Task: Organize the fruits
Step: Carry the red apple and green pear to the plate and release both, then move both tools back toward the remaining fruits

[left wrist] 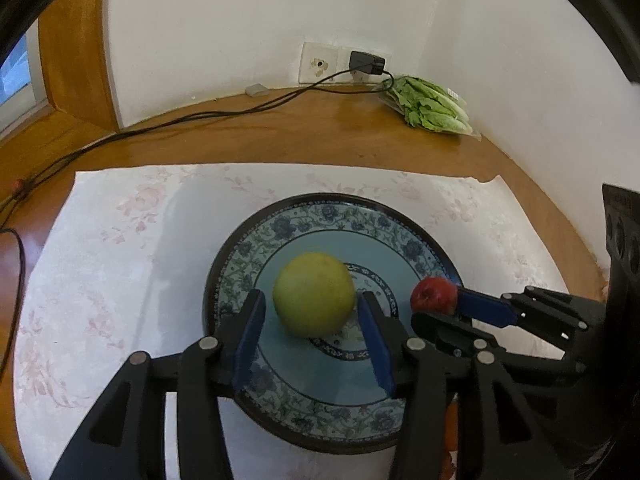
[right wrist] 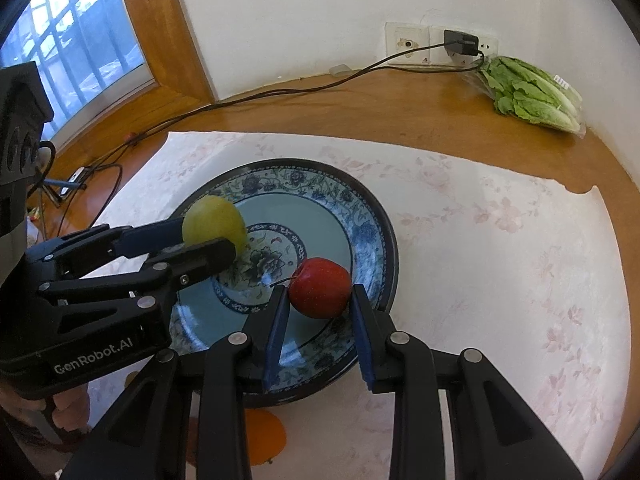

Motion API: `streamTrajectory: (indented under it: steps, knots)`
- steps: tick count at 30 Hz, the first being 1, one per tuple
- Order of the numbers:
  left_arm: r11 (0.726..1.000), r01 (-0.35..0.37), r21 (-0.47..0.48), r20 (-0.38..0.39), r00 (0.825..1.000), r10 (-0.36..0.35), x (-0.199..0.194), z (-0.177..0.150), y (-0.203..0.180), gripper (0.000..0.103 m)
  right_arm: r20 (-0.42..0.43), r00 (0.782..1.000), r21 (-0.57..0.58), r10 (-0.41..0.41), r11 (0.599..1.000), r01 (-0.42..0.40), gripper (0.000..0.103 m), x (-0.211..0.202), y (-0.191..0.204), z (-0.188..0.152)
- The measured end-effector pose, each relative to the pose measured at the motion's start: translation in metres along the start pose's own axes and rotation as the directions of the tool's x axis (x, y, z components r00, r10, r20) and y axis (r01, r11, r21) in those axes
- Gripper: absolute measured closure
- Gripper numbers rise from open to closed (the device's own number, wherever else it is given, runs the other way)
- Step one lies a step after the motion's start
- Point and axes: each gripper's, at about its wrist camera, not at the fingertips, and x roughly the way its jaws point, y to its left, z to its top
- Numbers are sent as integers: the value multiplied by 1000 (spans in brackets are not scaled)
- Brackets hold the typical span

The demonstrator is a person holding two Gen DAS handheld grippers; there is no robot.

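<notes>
A yellow-green round fruit rests on the blue floral plate. My left gripper straddles it and is open, with a visible gap at the left pad. A red apple sits over the plate's near right rim, and my right gripper is shut on it, both blue pads against its sides. From the left wrist view the apple shows in the right gripper at the plate's right edge. The right wrist view has the left gripper around the yellow-green fruit.
The plate stands on a white floral cloth over a wooden table. An orange lies on the cloth just in front of the plate. Bagged lettuce lies at the back right corner. A charger cable runs along the back left.
</notes>
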Motion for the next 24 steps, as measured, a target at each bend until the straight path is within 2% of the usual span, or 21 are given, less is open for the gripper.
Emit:
streamTrajectory:
  steps: [2,3,5,16,19,24]
  knots:
    - [1000,-6,-3,10,1000,6,-7,0,0,44,10,1000,2,3,1000,-3,70,-4,1,-1]
    - [1000,-8,-6,15,1000,8,-10,0,0,38,13,1000,4,4,1000,-4,67,-7,2,-2]
    - [1000,-12,-6,23,1000,12,-17,-1,0,33,16,1000,11,11,1000,-11,59,-12,4,-3]
    - [1000,-5,0,36,999,5,-47,-9,-6,28,60,998,-10,7,1000,-6,52,-44,25,-15]
    - [1000,-21,-6,25,999,21,-55,-15,-5,27,48,999,-8,-2,1000,3,48,-51,26,-20]
    - [1000,-9,-20,3,1000,10,-67,-28,-3,27,30,999,1,24,1000,-24,48,-61,29,-32]
